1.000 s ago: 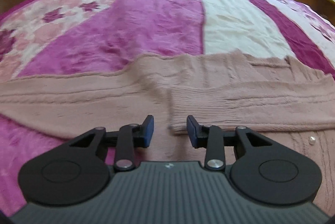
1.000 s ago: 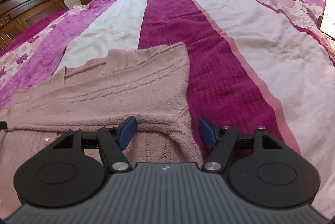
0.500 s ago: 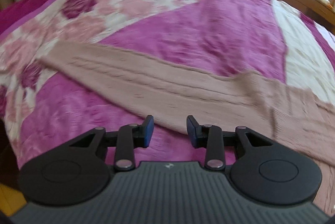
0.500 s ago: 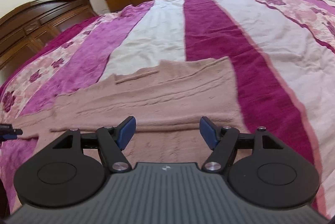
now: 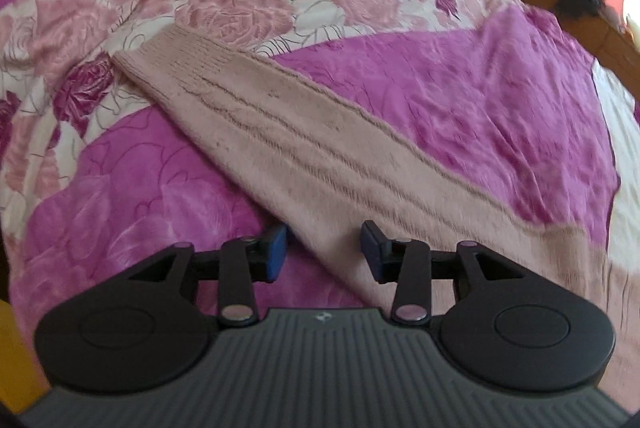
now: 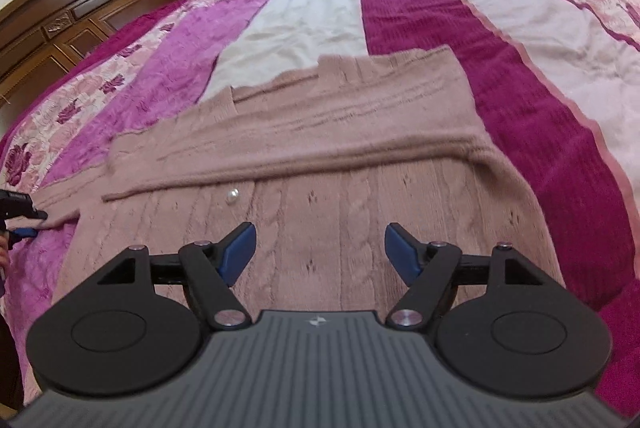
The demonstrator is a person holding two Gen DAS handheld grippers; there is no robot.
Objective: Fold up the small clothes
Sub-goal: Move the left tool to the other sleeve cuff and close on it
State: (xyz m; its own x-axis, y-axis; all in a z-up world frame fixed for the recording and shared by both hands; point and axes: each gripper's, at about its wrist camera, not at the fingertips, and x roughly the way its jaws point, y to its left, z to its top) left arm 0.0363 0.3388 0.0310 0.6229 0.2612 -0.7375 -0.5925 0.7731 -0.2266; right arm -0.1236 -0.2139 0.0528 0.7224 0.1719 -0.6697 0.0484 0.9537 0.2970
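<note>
Since a second ago the left gripper [image 5: 322,248] has swung leftward off the folded sleeve end onto the outstretched sleeve [image 5: 280,132], and the right gripper [image 6: 320,252] has drawn back from the sweater's right edge to sit over its cable-knit front. Largest is the bed's striped and rose-patterned bedspread [image 6: 420,4]; on it the dusty-pink sweater [image 6: 320,148] lies flat, one sleeve folded across its body, the other stretched out over the roses. Both grippers stand with fingers apart, empty — the right wider. A small pearl button [image 6: 232,195] shows just below the folded sleeve.
</note>
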